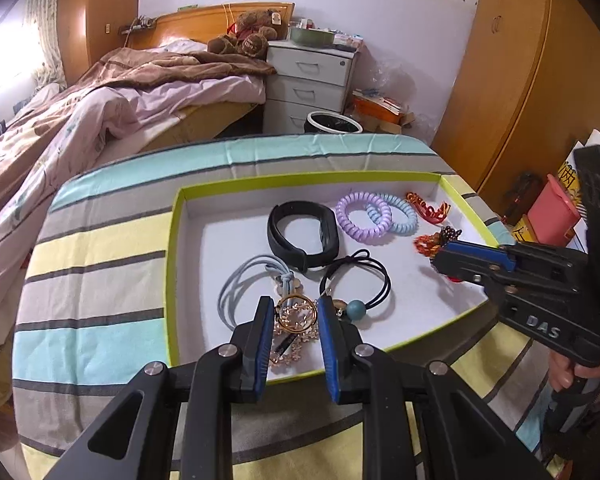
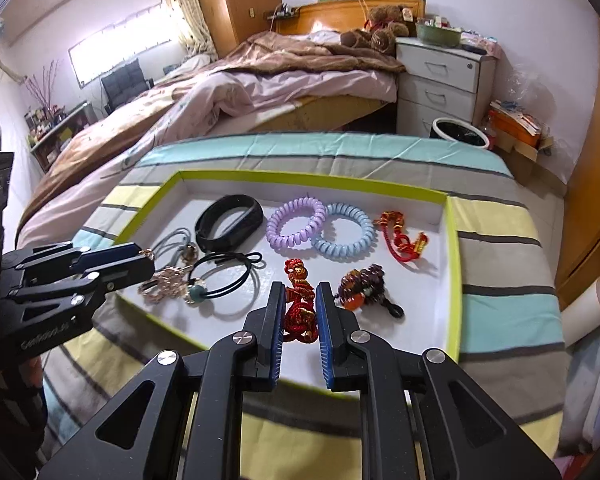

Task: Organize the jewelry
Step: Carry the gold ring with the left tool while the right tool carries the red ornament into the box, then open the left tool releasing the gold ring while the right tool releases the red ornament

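Observation:
A white tray with a lime rim [image 1: 178, 280] [image 2: 452, 240] lies on a striped cloth and holds the jewelry. My left gripper [image 1: 295, 308] straddles a rose-gold chain with a ring [image 1: 294, 314] [image 2: 162, 280], jaws apart, pads close to it. My right gripper [image 2: 300, 292] [image 1: 440, 254] straddles a red knotted bracelet [image 2: 298, 300], jaws apart. Also in the tray are a black band [image 1: 302, 236] [image 2: 228, 220], purple [image 1: 362, 216] [image 2: 296, 220] and blue [image 1: 400, 216] [image 2: 346, 236] coil ties, grey [image 1: 244, 284] and black [image 1: 360, 284] [image 2: 228, 276] hair ties, a dark bead bracelet [image 2: 362, 286] and a red cord [image 2: 404, 240].
The striped cloth [image 1: 100, 280] [image 2: 500, 280] covers the work surface. Behind it are a bed [image 1: 100, 92], a white drawer unit [image 1: 308, 80] and a bin [image 1: 332, 122]. A wooden wardrobe [image 1: 508, 80] stands at the right.

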